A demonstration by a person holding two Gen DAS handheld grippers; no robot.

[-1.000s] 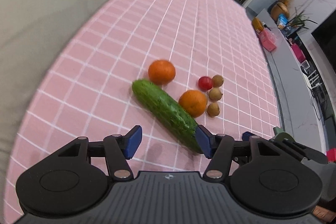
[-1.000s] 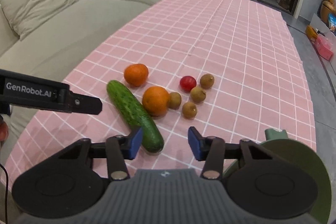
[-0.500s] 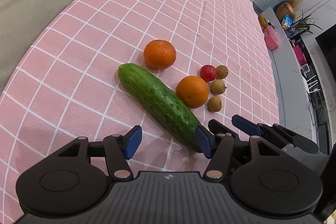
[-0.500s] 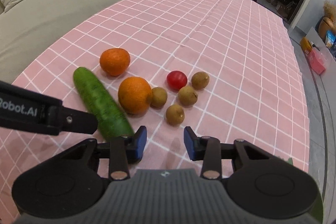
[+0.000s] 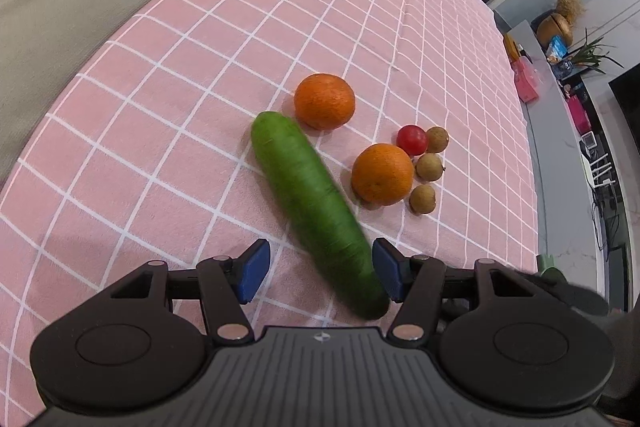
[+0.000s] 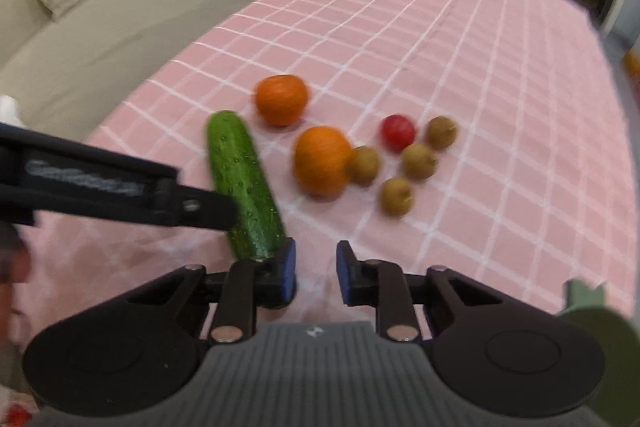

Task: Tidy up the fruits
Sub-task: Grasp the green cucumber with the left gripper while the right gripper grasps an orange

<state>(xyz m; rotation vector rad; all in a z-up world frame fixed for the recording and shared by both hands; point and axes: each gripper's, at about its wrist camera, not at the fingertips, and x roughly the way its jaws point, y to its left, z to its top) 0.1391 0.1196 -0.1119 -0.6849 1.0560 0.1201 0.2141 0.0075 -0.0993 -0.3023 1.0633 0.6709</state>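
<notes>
Left wrist view shows the left hand-held gripper spread wide and holding nothing, with the near end of the cucumber lying between its blue pads, close against the right-hand pad and well clear of the other. The cucumber runs on a slant from the lower middle of the frame up toward the far orange at centre; the near orange sits just to its right, with the small red tomato and three little brown fruits bunched beyond it, all on the pink checked cloth of the bench. The step in hand looks like a grasp on the cucumber. To do it well, the left hand-held gripper should shift a little to the right so the cucumber sits midway between the pads, and turn so they close square across its width rather than along the slant; gripping further up its length, not at the very tip, would keep it from swinging when lifted. In the right wrist view the right hand-held gripper is empty and only narrowly parted, low in the frame just right of the cucumber's near end, so it should stay clear. A green object at the lower right edge may be the container, though I cannot tell.
</notes>
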